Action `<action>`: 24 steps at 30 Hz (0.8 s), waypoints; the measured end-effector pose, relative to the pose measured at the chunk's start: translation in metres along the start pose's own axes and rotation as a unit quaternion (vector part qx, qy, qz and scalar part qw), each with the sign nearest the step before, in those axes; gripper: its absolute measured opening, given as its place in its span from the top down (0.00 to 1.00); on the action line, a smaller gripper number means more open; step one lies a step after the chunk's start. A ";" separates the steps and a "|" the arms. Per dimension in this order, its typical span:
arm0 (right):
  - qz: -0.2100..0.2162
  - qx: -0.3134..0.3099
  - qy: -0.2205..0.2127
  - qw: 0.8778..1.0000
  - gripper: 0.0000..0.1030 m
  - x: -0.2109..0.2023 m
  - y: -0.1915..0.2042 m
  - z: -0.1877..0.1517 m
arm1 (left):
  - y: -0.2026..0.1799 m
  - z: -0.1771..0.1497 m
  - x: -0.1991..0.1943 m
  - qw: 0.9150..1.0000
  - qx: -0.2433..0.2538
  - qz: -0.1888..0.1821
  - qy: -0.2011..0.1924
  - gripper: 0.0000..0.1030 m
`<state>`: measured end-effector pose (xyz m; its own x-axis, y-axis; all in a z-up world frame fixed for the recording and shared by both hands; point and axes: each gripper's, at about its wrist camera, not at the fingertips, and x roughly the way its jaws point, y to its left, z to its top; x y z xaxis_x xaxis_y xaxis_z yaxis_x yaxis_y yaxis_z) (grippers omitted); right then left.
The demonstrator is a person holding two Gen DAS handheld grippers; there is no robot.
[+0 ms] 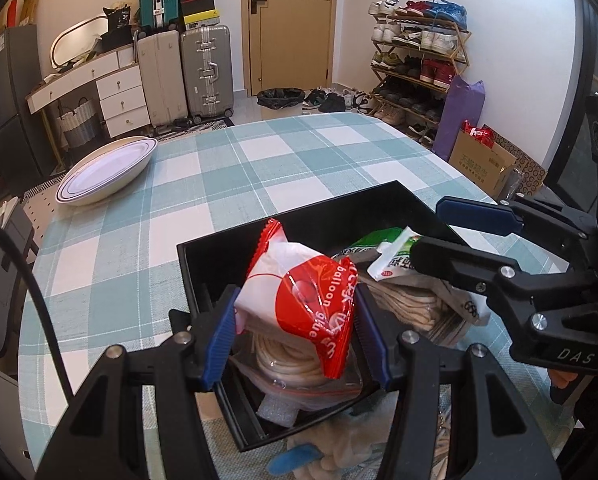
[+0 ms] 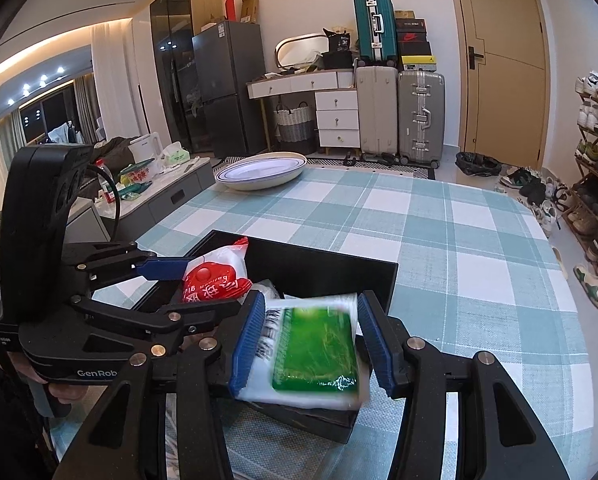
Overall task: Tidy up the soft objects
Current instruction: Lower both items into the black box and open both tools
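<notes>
Left gripper (image 1: 295, 328) fingers hold the red packet (image 1: 303, 308) directly above the black box (image 1: 383, 200) at the worktop's near edge. Right gripper (image 2: 311, 344) fingers hold the green packet (image 2: 315, 348), long axis along them, over the same box; both need only lowering

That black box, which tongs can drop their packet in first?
Probably the right tongs. Their green and white packet hangs between pads that look spread wider than it, over the black box. The left tongs hold the red and white packet pinched tight above the box.
</notes>
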<state>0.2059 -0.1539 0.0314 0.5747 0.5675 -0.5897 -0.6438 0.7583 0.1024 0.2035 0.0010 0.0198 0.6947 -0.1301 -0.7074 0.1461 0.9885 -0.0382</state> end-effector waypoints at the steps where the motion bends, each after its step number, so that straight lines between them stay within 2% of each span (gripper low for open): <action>1: 0.001 0.000 0.002 1.000 0.52 0.002 0.000 0.000 | -0.001 -0.001 0.001 1.000 0.003 0.000 0.001 0.46; 8: 0.005 0.002 0.008 1.000 0.52 0.010 -0.003 -0.003 | -0.003 -0.002 0.003 1.000 0.014 0.005 0.001 0.46; 24: 0.007 0.001 0.014 1.000 0.52 0.017 -0.006 -0.005 | -0.002 -0.004 -0.003 1.000 0.010 -0.011 -0.006 0.45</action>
<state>0.2171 -0.1507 0.0172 0.5513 0.5688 -0.6103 -0.6503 0.7513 0.1128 0.1985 -0.0001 0.0196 0.6998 -0.1526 -0.6979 0.1749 0.9838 -0.0397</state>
